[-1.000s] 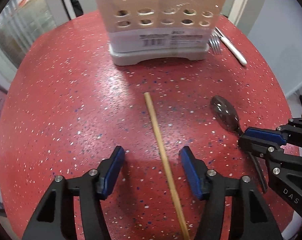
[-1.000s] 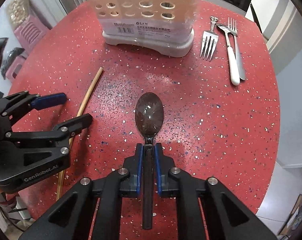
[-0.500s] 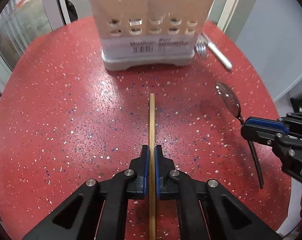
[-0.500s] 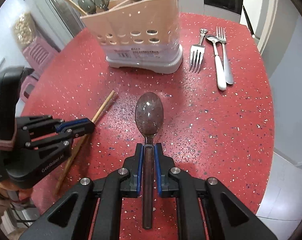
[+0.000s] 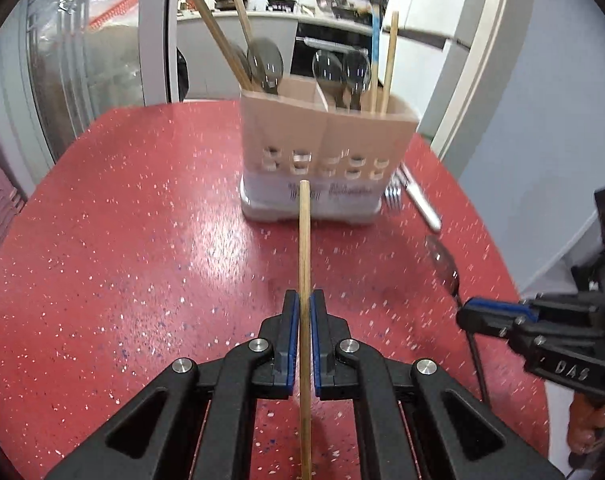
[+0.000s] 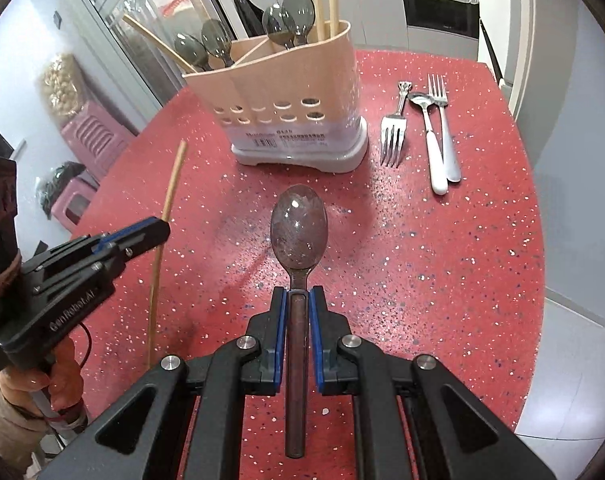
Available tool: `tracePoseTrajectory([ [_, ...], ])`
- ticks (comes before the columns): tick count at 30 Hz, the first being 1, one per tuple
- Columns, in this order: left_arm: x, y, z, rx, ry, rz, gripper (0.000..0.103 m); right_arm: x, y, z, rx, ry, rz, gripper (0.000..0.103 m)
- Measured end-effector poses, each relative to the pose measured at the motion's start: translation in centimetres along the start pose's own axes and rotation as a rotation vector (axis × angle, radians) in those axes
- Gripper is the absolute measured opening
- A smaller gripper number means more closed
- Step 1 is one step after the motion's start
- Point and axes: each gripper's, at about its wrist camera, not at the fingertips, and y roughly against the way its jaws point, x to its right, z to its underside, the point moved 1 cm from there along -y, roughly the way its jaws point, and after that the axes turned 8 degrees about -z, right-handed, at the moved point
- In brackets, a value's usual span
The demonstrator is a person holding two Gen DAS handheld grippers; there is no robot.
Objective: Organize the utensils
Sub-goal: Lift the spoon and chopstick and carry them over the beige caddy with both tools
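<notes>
1. Our left gripper (image 5: 303, 312) clamps a thin wooden chopstick (image 5: 304, 240), running up frame centre toward the beige holder (image 5: 326, 152)
2. Our right gripper (image 6: 298, 308) pinches a dark translucent spoon (image 6: 298, 232), bowl ahead at centre

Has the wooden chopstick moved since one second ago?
Yes. The chopstick, then flat on the red table, is now lifted in the shut left tongs, its tip reaching the utensil holder.
</notes>
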Motion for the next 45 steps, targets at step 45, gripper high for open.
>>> tracePoseTrajectory([
  [45,-1.5,5.0,-6.3,0.214,0.081,0.094,0.028,-2.5,5.4,-6.5,0.202,0.037,-0.075,0.012],
])
